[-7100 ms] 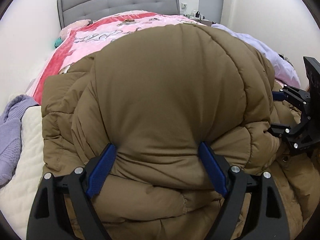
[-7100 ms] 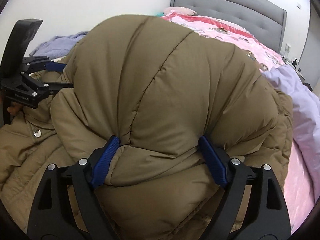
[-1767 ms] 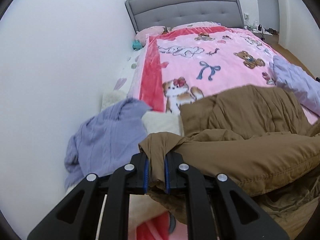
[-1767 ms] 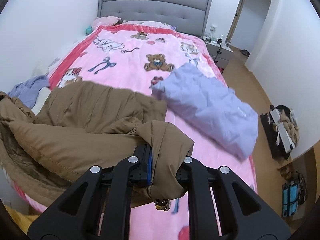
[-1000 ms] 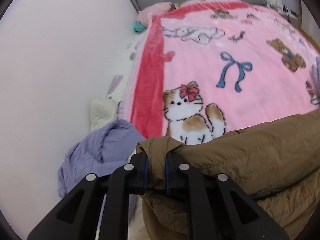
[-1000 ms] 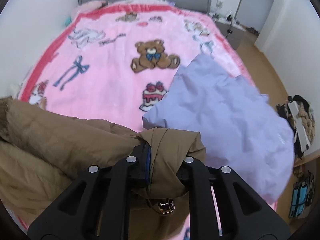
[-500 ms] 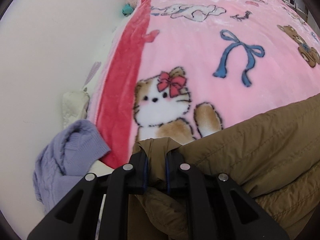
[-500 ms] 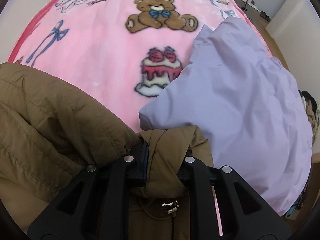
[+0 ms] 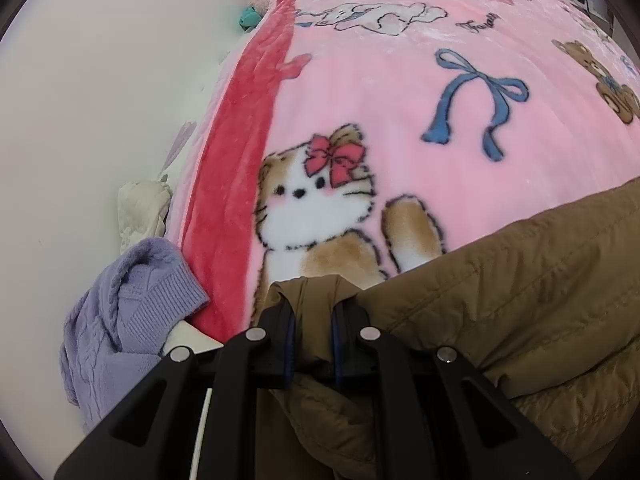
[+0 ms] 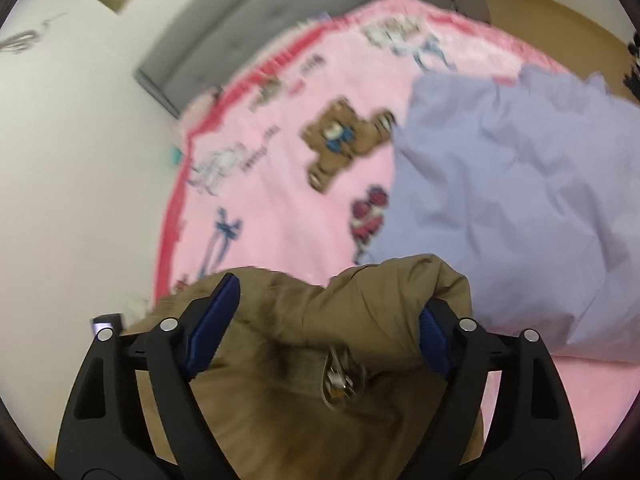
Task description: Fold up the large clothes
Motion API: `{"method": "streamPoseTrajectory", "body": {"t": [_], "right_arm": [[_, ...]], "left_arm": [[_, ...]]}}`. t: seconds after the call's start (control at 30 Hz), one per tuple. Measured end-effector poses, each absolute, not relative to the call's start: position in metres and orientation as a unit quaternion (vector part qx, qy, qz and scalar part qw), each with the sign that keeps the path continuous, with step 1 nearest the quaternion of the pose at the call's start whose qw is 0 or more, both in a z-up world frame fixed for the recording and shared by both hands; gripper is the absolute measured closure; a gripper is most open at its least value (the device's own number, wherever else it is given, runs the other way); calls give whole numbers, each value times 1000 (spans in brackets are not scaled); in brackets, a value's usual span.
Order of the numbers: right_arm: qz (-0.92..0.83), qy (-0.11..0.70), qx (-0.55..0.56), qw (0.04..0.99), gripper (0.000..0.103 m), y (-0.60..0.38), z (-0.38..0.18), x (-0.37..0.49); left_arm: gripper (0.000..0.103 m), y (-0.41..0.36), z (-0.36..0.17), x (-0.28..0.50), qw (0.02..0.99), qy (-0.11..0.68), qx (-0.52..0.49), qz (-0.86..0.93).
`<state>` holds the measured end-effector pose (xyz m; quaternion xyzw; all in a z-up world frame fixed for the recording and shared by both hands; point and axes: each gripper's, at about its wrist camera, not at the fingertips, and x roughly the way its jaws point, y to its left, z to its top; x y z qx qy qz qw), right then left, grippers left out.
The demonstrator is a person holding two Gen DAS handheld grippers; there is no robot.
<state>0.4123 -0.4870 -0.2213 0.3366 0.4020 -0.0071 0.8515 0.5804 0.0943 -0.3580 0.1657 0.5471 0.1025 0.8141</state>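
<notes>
Your left gripper (image 9: 312,312) is closed tight on a bunched corner of the brown padded coat (image 9: 520,300); the fabric rises between the two pads and fills the narrow gap. Your right gripper (image 10: 324,312) stands wide open, with the coat (image 10: 328,360) bulging between the spread fingers but, as far as this blurred view shows, not clamped by either pad; a metal zip pull (image 10: 338,376) hangs near the middle of the gap. The coat lies at the near end of the pink cartoon blanket (image 9: 400,100), its long axis running left to right across the bed, from the left gripper's corner toward the right. In the left view, a lilac knitted garment (image 9: 132,312) lies to the left of the held corner. In the right view, a lilac sheet (image 10: 520,184) lies just to the right of the coat's end. The coming move likely turns on the left-hand corner: only that end is held, so free it or carry it along the coat's long axis.
</notes>
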Motion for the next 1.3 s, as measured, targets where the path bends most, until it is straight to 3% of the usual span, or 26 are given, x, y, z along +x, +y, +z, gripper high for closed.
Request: {"method": "streamPoseTrajectory", "body": {"t": [0.03,0.13,0.23,0.3,0.37,0.43,0.47,0.67,0.83,1.07,1.3], "right_arm": [[-13,384,337,859,8,-485,-211,403],[23,323,358,876,8,-484,-191,380],[34,326,247,912,9,-458,-175,374],[65,369,114,920,22,-421,-181,380],[83,422,2,903,64,-385,-203,391],[91,466,-36,879,84,-368,-226,407],[104,483,-28,869,89,-363,-239,417],[58,488,36,870,93,-375,-254,478],[38,581,20,812,98,-362,-303,524],[15,626,0,780,102,-350,-359,527],[0,635,-11,772,102,-348,-357,524]], "left_arm": [[90,95,-358,580,814,547,164,102],[90,97,-357,579,815,547,160,100],[90,98,-357,578,817,546,159,98],[90,98,-357,577,817,546,159,96],[90,99,-357,577,818,545,158,94],[90,99,-357,576,820,542,158,94],[90,99,-357,575,821,541,157,94],[90,103,-356,575,824,541,145,90],[88,111,-354,577,827,544,114,88],[86,122,-332,581,842,532,64,62],[79,157,-290,576,860,509,-34,-17]]}}
